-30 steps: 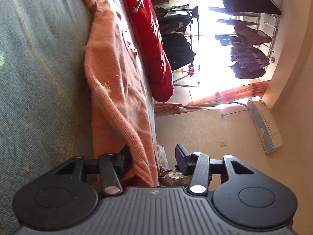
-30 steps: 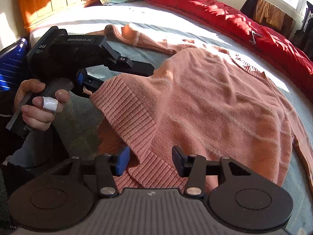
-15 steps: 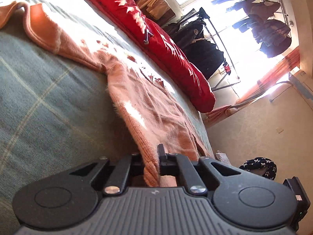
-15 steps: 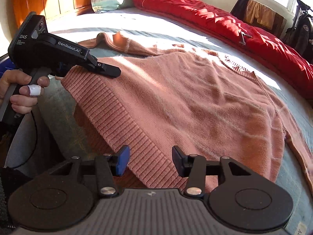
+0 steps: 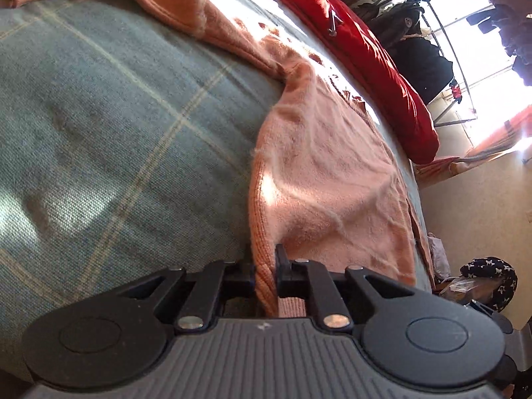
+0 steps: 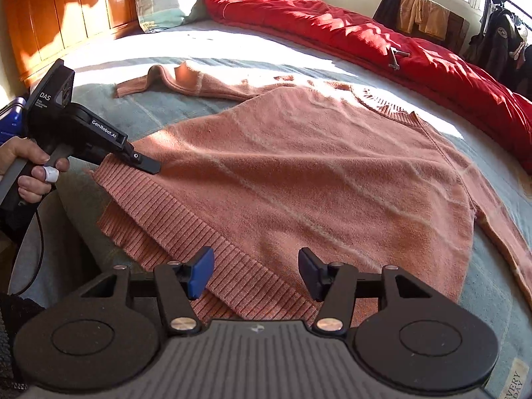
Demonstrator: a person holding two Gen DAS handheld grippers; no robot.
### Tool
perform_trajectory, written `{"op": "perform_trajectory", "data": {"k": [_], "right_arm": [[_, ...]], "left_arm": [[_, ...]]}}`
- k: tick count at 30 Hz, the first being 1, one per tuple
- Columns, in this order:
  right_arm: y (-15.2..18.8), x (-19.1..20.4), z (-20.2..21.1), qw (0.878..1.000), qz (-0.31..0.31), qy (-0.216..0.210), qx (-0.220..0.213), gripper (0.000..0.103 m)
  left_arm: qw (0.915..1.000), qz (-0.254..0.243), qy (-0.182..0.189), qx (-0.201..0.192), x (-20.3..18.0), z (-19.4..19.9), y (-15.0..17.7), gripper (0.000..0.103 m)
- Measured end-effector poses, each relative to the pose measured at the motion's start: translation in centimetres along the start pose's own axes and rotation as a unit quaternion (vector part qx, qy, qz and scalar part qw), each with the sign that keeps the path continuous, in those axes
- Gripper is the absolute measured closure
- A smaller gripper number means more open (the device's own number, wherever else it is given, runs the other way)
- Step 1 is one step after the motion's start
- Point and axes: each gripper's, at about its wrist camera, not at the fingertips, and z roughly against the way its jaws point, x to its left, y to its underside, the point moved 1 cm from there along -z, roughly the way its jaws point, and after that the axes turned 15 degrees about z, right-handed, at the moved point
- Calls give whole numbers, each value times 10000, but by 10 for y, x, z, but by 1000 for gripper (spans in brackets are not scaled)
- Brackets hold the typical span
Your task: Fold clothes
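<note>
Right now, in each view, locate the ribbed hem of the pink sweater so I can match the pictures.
Left wrist view: the ribbed hem is at bottom centre, pinched between the left gripper jaws.
Right wrist view: the hem runs diagonally across lower left, from the left gripper toward the right gripper, whose jaws are opening, not pressing it.
Shared landmark: the red quilt.

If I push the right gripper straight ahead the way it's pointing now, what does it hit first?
Most likely the pink knitted sweater: its ribbed hem lies right between the opening jaws of the right gripper, untouched so far. Depth is unclear.
</note>
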Motion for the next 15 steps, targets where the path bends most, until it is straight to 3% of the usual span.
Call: {"op": "perform_trajectory", "data": {"k": [3,7,9,15], "right_arm": [[4,-4,-1,9997,-216,53,-84,32],[8,-7,-8,9983,-498,185,-228,27],[10,-8,-16,9967,-700,294,-279,24],[20,-13,-54,9891,-1449,213,-155,23]], "left_arm": [[9995,-212,-23,-242,-5,20,-7,90],[9984,-168,145,-520,-7,34,-24,75],[9980,-74,260,-564,-9,35,-34,75],[9968,88,670,-432,-29,2,-70,68]]}}
